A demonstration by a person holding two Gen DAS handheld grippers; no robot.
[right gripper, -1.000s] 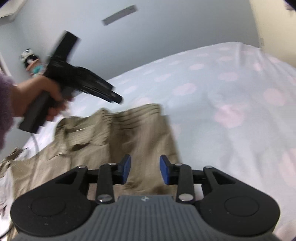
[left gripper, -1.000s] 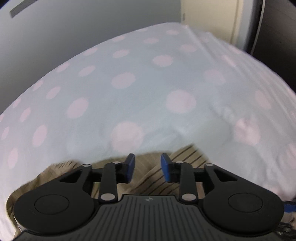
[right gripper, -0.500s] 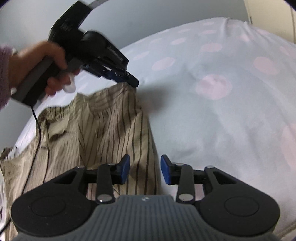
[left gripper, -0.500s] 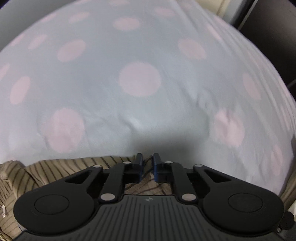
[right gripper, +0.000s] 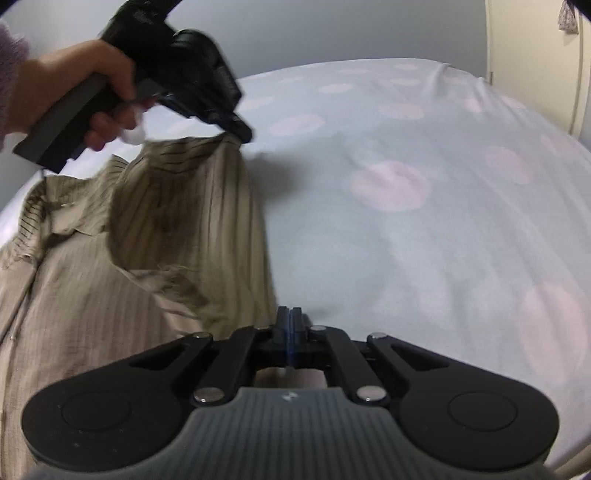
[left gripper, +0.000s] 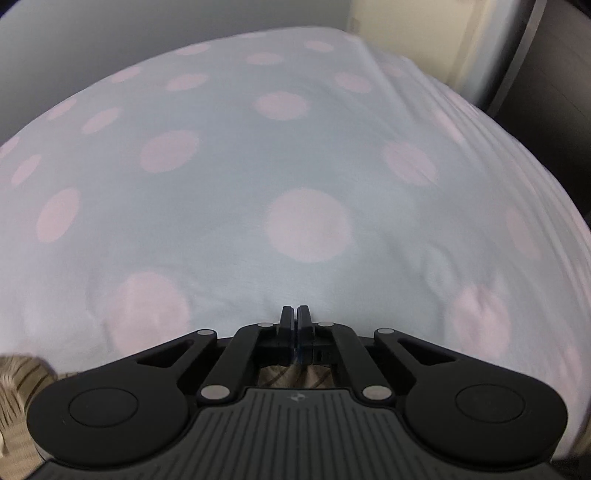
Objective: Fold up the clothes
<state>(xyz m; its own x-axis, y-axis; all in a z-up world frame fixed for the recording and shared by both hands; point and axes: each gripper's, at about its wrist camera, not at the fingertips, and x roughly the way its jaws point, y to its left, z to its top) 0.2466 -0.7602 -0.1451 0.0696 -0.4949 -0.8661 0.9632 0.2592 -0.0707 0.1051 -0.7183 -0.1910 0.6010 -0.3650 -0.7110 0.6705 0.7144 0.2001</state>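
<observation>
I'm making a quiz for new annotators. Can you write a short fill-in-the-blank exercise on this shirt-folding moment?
1. The striped shirt is mostly ____ in colour.
2. The bedsheet is pale blue with ____ dots.
3. The left gripper lifts the shirt's far corner, with its jaws ____.
4. The right gripper, at the shirt's near edge, has its jaws ____.

Missing words: beige; pink; shut; shut

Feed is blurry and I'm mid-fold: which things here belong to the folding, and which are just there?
In the job:
- striped tan shirt
- left claw, shut on the shirt's far corner
- right claw, shut at its near edge

Just there:
- polka-dot bedsheet
- grey wall
</observation>
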